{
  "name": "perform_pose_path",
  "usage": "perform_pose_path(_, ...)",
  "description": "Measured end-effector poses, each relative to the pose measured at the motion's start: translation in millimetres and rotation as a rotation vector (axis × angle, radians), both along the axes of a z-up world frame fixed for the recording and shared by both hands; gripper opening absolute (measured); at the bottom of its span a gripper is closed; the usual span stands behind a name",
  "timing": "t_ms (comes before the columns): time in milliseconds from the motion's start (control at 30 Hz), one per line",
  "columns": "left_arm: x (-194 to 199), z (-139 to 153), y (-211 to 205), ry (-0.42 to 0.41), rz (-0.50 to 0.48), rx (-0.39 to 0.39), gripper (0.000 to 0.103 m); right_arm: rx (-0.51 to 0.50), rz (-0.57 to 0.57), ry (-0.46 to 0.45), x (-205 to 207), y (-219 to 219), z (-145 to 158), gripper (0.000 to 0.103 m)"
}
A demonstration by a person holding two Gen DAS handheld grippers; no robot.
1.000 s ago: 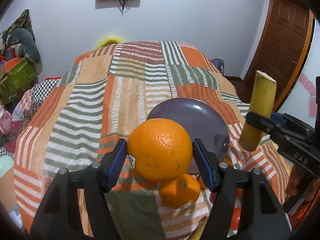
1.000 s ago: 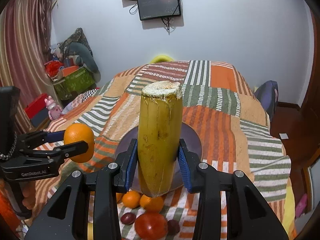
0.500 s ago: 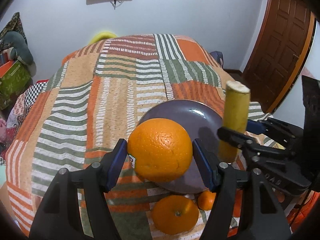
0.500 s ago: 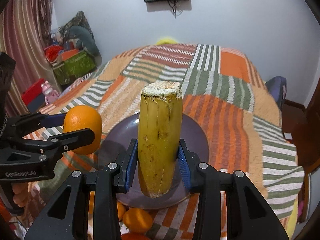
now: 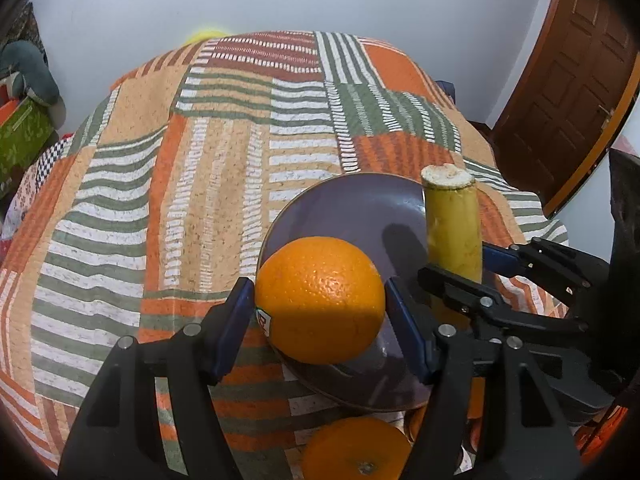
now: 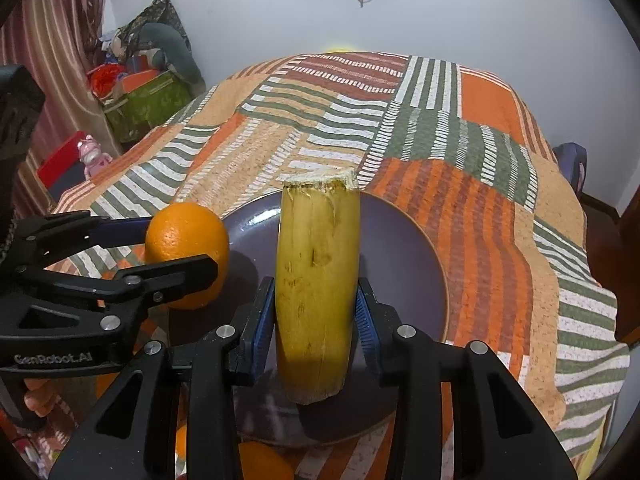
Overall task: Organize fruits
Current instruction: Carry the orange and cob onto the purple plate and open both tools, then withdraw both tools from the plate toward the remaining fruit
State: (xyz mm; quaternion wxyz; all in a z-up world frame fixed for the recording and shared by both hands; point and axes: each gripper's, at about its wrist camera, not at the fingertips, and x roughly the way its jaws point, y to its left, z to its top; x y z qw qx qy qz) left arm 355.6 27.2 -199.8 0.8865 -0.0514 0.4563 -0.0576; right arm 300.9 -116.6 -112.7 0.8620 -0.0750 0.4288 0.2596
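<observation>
**Now both fruits hang over the plate**

Lower and closer than a second ago, the left gripper (image 5: 320,300) clamps the orange (image 5: 320,298) at the purple plate's (image 5: 352,208) near-left rim, while the right gripper (image 6: 316,312) pinches the upright banana piece (image 6: 316,280) above its middle; release looks close. Loose oranges (image 5: 356,450) near the plate are cut off, and whether either fruit touches the plate is unclear.

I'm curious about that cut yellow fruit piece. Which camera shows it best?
The right wrist view: the banana piece stands upright, centred and whole between the right gripper pads. The left wrist view shows it off to the side, its lower part hidden by gripper fingers.
</observation>
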Motion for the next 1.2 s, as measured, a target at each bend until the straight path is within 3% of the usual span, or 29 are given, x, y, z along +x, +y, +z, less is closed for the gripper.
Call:
perform_pose_path(433,8,-10,-10,0.012,-0.015,0.05,0.067,-0.042,0.048,0.058,3,4,-19,0.035)
perform_pose_path(700,5,-4,-8,0.025,-0.027,0.018,0.071,-0.043,0.043,0.07,5,4,-19,0.035)
perform_pose_path(833,-6,8,-13,-0.013,-0.03,0.055,0.075,-0.026,0.015,0.054,2,0,-12,0.039)
perform_pose_path(900,-13,14,-13,-0.019,-0.032,0.051,0.075,-0.022,0.005,0.043,-1,-4,-7,0.045)
perform_pose_path(1200,-54,42,-4,-0.06,-0.022,0.054,0.075,-0.009,-0.022,-0.009,-36,-18,23,0.046)
